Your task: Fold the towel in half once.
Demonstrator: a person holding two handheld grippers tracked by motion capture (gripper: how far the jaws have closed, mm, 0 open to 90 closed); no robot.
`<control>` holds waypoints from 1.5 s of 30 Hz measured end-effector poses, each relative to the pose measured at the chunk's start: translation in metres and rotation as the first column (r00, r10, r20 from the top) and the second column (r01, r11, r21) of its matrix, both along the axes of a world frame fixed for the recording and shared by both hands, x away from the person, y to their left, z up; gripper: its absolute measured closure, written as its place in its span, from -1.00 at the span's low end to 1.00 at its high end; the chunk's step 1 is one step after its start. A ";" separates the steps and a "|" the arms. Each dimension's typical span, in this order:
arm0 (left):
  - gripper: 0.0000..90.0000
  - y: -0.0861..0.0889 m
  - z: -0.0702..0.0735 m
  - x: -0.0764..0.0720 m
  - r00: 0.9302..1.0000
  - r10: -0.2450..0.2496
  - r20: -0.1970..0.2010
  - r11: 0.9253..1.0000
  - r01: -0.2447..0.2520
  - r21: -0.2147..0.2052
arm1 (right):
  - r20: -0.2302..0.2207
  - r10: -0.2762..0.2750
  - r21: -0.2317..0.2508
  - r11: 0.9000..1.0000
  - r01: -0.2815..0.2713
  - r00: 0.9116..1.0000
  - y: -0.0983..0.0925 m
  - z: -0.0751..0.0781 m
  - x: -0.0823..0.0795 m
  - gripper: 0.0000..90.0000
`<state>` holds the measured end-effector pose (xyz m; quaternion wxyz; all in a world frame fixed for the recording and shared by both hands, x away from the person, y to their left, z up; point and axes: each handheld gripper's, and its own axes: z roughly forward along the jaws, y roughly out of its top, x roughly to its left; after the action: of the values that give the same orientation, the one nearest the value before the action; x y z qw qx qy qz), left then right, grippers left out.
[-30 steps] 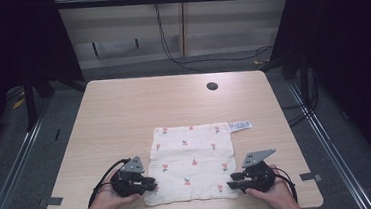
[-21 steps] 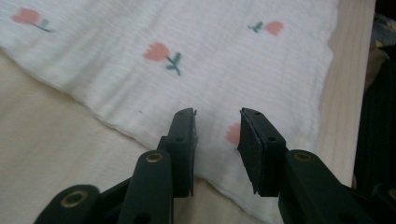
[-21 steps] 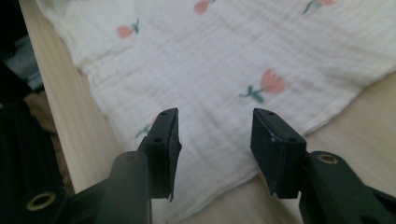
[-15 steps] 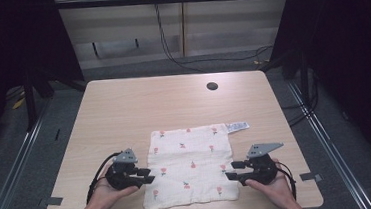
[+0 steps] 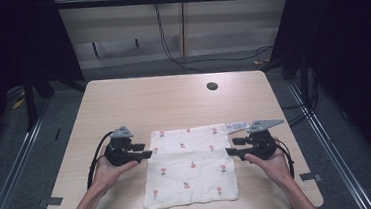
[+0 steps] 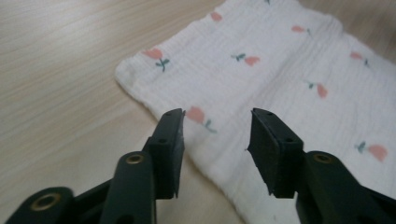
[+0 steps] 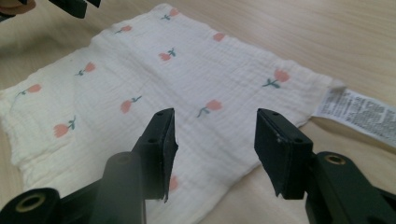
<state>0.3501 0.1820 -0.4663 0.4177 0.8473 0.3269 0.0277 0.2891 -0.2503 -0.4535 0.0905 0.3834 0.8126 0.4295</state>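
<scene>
A white cloth (image 5: 191,165) printed with small red flowers lies flat on the near half of the wooden table (image 5: 123,104), and serves as the reference here. The left gripper (image 5: 144,151) sits at the cloth's left edge; its jaws have just been opening and stand apart, off the fabric, with nothing between them. The right gripper (image 5: 232,147) sits at the cloth's right edge, its jaws likewise just opened, apart and empty. A printed care label (image 7: 362,112) projects from the cloth's far right corner. A dark round grommet (image 5: 212,86) lies well beyond the cloth's far edge.
</scene>
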 end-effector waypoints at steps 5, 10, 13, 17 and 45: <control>0.60 -0.014 -0.009 0.012 1.000 -0.025 -0.005 0.999 0.025 0.025 | 0.000 -0.032 -0.004 0.999 0.032 0.999 -0.010 0.006 0.018 0.17; 0.55 -0.018 -0.025 0.009 0.999 -0.044 -0.026 0.997 0.046 0.069 | 0.024 -0.040 -0.030 0.999 0.040 0.999 -0.012 0.008 0.036 0.21; 0.58 -0.018 -0.031 0.012 0.997 -0.059 -0.049 0.996 0.062 0.057 | 0.027 -0.037 -0.031 0.999 0.038 0.999 -0.009 0.007 0.045 0.22; 0.59 -0.020 -0.031 0.010 0.997 -0.073 -0.030 0.994 0.075 0.078 | 0.020 -0.049 -0.031 0.998 0.049 0.999 -0.005 0.005 0.059 0.23; 0.40 -0.007 -0.025 0.024 0.998 -0.021 -0.056 0.999 0.023 0.034 | -0.069 -0.109 -0.147 0.984 0.098 0.992 0.001 -0.044 0.124 0.35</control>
<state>0.3736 0.1754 -0.4916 0.3941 0.8583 0.3285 0.0050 0.4130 -0.2495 -0.4979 0.1090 0.4339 0.8231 0.3497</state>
